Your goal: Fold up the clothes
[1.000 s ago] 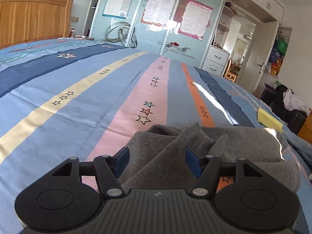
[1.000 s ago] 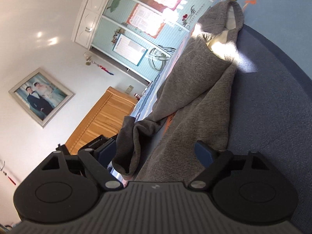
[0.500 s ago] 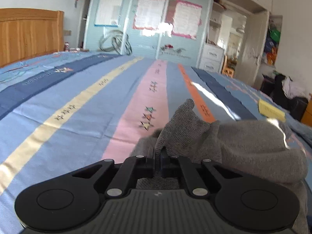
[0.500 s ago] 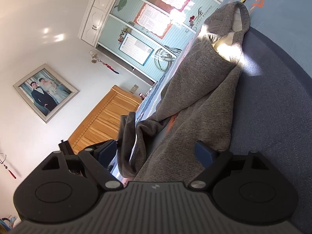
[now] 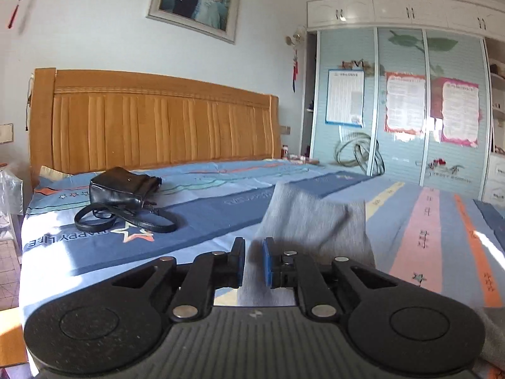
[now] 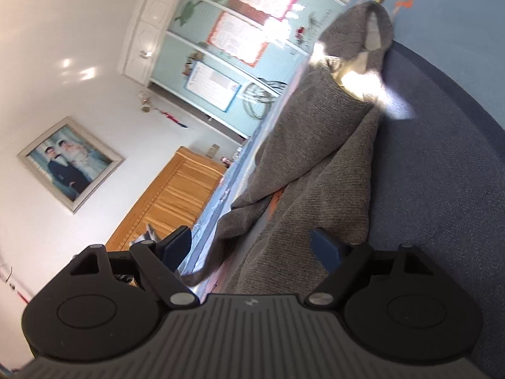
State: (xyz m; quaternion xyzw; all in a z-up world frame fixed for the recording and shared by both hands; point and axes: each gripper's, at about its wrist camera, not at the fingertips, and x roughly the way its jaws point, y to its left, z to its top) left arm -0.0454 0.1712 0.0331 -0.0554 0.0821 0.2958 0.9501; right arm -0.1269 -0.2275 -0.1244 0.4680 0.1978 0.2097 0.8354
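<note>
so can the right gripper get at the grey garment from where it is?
Probably yes. The right gripper stands open with the grey garment lying directly ahead between its fingers, pads clear of it, nothing in the way.

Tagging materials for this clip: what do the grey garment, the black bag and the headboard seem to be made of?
Grey garment: knitted fabric, probably wool or cotton blend; matte, with a visible ribbed weave and soft drape.
Black shoulder bag: leather or imitation, judging by its slight sheen and stiff strap.
Orange-brown headboard: wood, seemingly varnished, with visible grain and fluted panels.
</note>
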